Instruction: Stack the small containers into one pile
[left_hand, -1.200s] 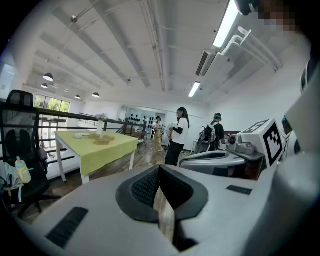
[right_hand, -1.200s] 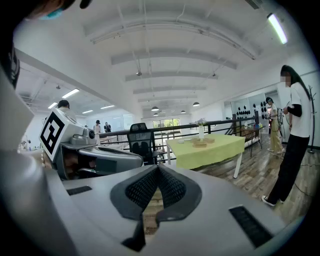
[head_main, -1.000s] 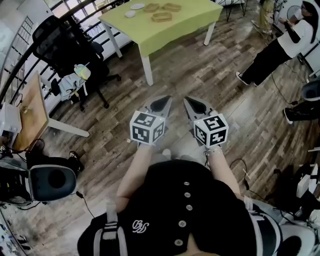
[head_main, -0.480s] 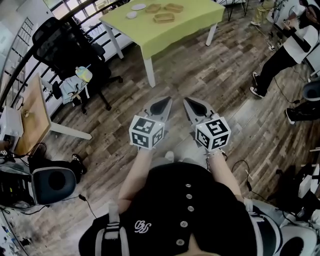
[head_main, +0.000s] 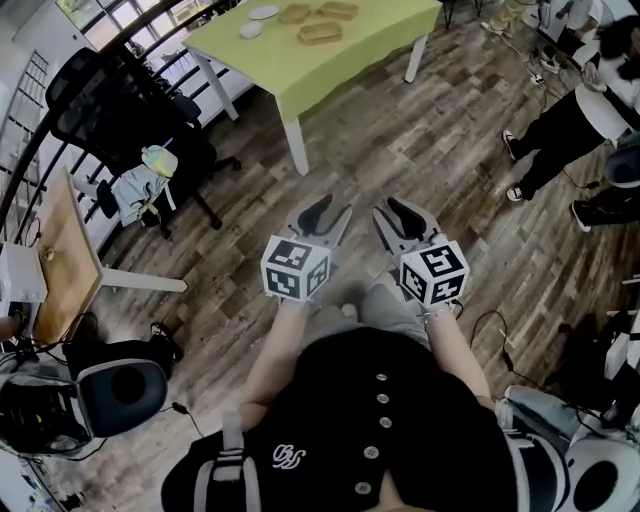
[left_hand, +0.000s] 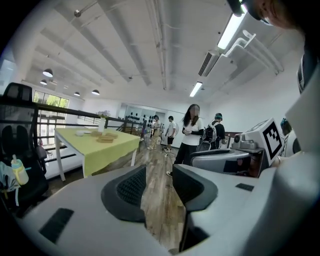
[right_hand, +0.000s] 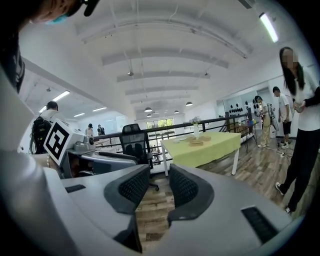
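The small containers, shallow wooden trays (head_main: 319, 32) and a white dish (head_main: 264, 12), lie spread on the far green table (head_main: 340, 60), several steps ahead of me. Both gripper views show them small and distant, the trays (left_hand: 106, 137) on the table (left_hand: 95, 147) and the trays (right_hand: 199, 141) on the table (right_hand: 205, 149). My left gripper (head_main: 330, 212) and right gripper (head_main: 393, 210) hang side by side over the wooden floor in front of my body. The jaws of each are opening, with only floor showing between the left gripper's (left_hand: 159, 185) and the right gripper's (right_hand: 159, 189).
A black office chair (head_main: 120, 100) with a bag and bottle stands left of the green table. A wooden desk (head_main: 60, 240) lies at the left edge. People (head_main: 570, 100) stand at the right. Another chair (head_main: 120, 385) and cables sit on the floor near me.
Both grippers' jaws have parted from shut. The grippers stay in about the same place. The person at the right has shifted.
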